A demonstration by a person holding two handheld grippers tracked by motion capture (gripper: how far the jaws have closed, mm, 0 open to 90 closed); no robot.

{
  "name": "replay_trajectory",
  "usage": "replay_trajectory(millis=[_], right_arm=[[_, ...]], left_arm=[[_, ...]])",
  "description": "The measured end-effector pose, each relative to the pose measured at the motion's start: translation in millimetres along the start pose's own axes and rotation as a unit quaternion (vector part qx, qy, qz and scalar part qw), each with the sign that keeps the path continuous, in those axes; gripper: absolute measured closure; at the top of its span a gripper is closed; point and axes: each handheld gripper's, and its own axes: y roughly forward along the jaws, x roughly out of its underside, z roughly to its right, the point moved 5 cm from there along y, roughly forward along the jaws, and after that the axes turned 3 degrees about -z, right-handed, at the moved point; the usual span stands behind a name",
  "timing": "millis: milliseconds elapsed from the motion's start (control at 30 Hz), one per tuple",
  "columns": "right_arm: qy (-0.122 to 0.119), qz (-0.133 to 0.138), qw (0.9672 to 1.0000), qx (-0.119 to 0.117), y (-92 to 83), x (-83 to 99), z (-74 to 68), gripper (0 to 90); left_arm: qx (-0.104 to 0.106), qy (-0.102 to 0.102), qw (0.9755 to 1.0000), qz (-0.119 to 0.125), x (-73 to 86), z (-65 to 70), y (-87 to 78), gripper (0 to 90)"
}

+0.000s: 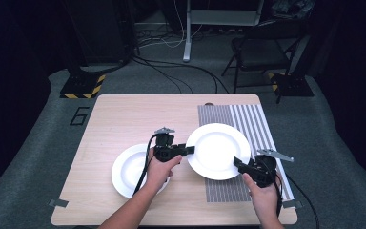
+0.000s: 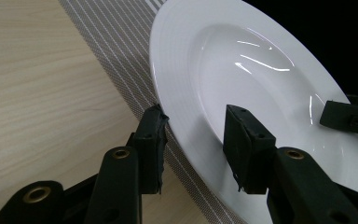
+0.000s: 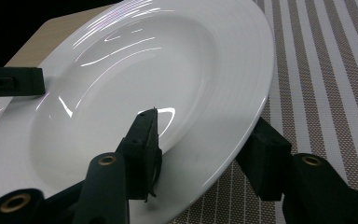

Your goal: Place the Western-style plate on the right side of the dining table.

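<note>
A white deep plate (image 1: 218,150) hangs tilted over the striped placemat (image 1: 253,119), carried between both grippers. My left gripper (image 1: 188,150) is shut on its left rim; in the left gripper view (image 2: 196,140) one jaw sits under the rim and the other rests on the plate (image 2: 261,79). My right gripper (image 1: 238,163) is shut on the near right rim; in the right gripper view (image 3: 205,144) one jaw presses inside the plate (image 3: 135,93) and the other lies beneath the edge. A second white plate (image 1: 126,169) lies flat on the wooden table (image 1: 124,119), partly under my left hand.
The placemat (image 3: 326,70) covers the table's right part. Beyond the table stand a folding chair (image 1: 262,52) and a dark stand with a yellow-black striped base (image 1: 82,87), and cables run across the floor. Tape marks the table's near corners.
</note>
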Motion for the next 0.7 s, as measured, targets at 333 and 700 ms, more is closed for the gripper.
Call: replay_trajectory(millis=[333,700], right_arm=[[0.012,0.005,0.9999,0.010,-8.5,4.6,13.6,50.2],[0.017,0.009,0.9996,0.022,-16.4,10.7,27.9,50.7]], left_arm=[[0.012,0.006,0.9999,-0.007,-1.3,11.4,16.1,59.4],[0.024,0.001,0.9996,-0.012,0.8,19.4,33.5,59.9]])
